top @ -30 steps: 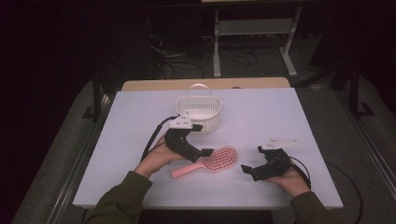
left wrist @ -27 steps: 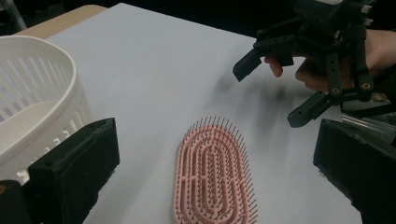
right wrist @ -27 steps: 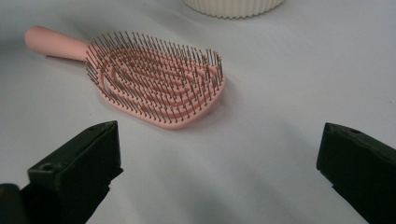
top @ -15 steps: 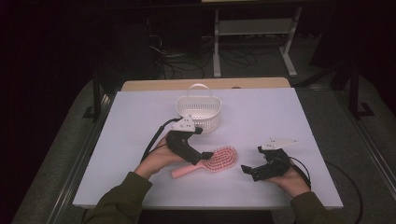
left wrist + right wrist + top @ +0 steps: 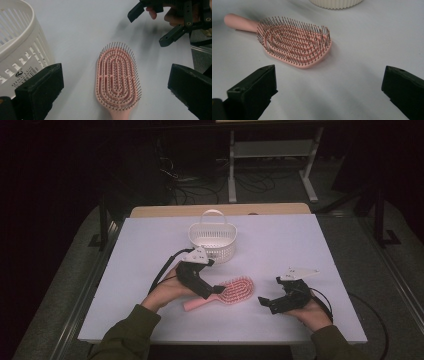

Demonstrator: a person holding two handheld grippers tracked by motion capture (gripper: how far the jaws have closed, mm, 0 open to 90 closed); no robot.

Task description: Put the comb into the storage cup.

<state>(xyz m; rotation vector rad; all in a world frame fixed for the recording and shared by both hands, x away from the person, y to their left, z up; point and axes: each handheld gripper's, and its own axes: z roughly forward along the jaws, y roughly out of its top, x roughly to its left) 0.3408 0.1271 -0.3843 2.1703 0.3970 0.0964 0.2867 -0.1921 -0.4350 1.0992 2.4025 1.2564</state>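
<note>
Hairbrush (image 5: 222,293), pink, lies flat on the white table (image 5: 310,245) in the high view, a little toward 6 o'clock from the table's middle. Its bristles face up, its oval head points toward 2 o'clock and its handle toward 8 o'clock. The white basket (image 5: 213,240) with a handle stands upright at 12 o'clock from the brush, near it but apart. The left gripper (image 5: 212,291) hangs over the handle of the brush, coming from 10 o'clock, and hides part of that handle. The right gripper (image 5: 265,302) is at 3 o'clock from the brush head, near it, not touching, and points toward 9 o'clock.

In the left gripper view, the brush (image 5: 117,80) lies between the two black jaws, head toward 12 o'clock. These jaws stand wide apart and hold nothing; they do not touch the brush. The basket wall (image 5: 17,45) with a printed label is at 9 o'clock. The other gripper (image 5: 160,23), held by a hand (image 5: 172,15), is at 1 o'clock, its jaws also spread.

In the right gripper view, the brush (image 5: 294,42) lies at 11 o'clock, beyond the jaws, with the handle toward 10 o'clock. The jaws are spread wide and empty, with bare table between them. The bottom of the basket (image 5: 335,3) shows at 12 o'clock.
</note>
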